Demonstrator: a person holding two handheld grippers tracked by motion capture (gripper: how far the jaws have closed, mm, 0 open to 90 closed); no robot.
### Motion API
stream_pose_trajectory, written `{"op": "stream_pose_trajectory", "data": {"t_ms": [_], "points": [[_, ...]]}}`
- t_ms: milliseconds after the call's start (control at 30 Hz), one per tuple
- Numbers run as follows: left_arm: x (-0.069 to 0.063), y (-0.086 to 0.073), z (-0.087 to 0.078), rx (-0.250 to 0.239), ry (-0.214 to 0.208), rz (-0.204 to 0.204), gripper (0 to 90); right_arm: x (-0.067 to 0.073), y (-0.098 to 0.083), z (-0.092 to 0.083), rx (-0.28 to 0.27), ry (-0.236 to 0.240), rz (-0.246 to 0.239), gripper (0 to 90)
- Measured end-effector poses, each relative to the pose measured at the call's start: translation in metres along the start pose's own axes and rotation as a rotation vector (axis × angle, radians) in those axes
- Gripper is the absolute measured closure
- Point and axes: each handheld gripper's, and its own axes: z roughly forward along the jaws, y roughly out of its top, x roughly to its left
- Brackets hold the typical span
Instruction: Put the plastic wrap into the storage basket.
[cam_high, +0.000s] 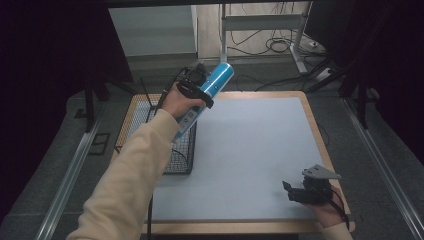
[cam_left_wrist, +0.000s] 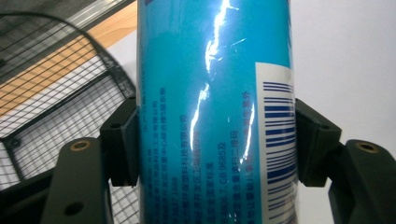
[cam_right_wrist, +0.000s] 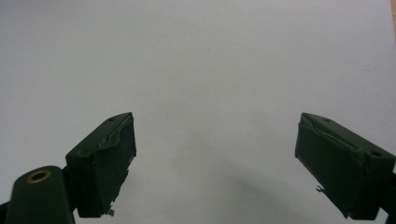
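A tall blue can (cam_high: 216, 80) with a white barcode label is held tilted in the air above the black wire basket (cam_high: 181, 155) at the table's left. My left gripper (cam_high: 196, 90) is shut on the blue can (cam_left_wrist: 215, 112), its two black pads pressed against the can's sides. My right gripper (cam_high: 295, 191) rests low near the table's front right corner. In the right gripper view its jaws (cam_right_wrist: 215, 163) stand wide open over the bare white mat, nothing between them.
A white mat (cam_high: 250, 150) covers the wooden table (cam_high: 312, 120). The basket's mesh (cam_left_wrist: 56, 107) lies to the left of the can. Metal frame legs and cables (cam_high: 280, 45) lie on the floor beyond the table's far edge.
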Motion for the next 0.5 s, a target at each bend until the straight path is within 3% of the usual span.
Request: {"op": "stream_pose_trajectory", "data": {"t_ms": [500], "points": [[0.033, -0.016, 0.017, 0.039, 0.087, -0.017, 31.4, -0.001, 0.000, 0.000, 0.004, -0.006, -0.003, 13.2]]}}
